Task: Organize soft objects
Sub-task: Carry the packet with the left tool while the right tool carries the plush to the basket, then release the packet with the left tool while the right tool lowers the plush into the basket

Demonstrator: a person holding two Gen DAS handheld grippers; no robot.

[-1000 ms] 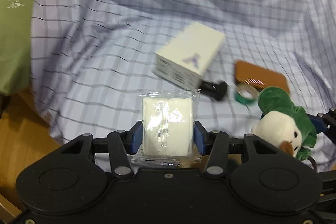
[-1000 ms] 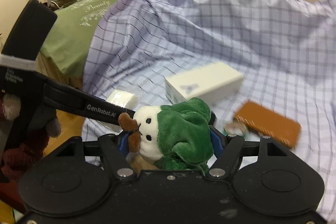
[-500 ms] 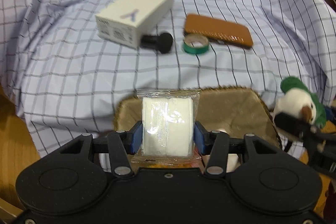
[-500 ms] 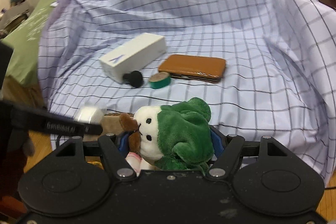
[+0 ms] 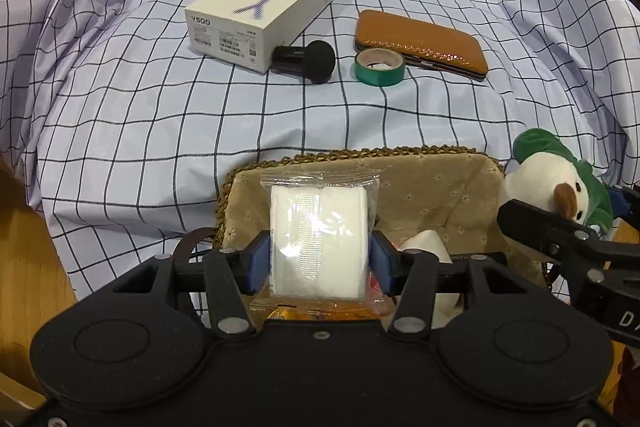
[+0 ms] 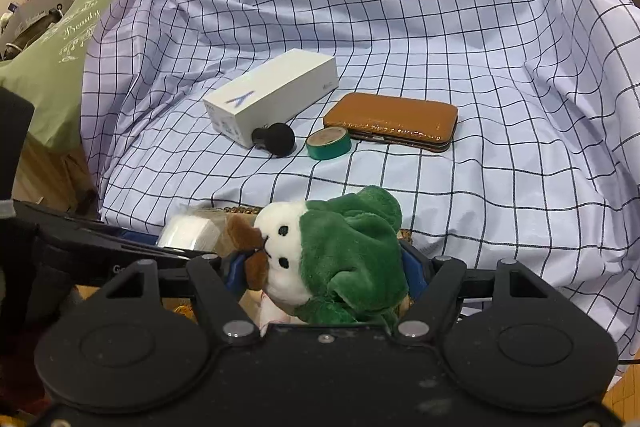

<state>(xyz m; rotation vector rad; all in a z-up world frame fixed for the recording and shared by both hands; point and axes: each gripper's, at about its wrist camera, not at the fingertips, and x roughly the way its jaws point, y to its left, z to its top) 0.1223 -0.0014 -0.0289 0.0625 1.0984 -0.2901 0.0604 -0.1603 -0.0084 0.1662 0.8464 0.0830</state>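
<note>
1. A wrapped tissue pack point(image 5: 319, 241) is seen low in the frame, between the pads of the left gripper point(image 5: 319, 265), whose jaws are opening, above the basket point(image 5: 440, 195).
2. A plush toy point(image 6: 340, 259) is pinched by the right gripper point(image 6: 324, 273) beside the basket; neither is dropped yet.
3. The box point(image 5: 262, 11), tape point(image 5: 380, 67) and case point(image 5: 420, 43) are left on the cloth point(image 5: 120, 107) at upper centre.

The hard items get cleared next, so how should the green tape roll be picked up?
Pinch the green tape roll across its outer wall from above: it lies flat, hole up. The brown case crowds its far right side, so set the fingers left and right.
</note>
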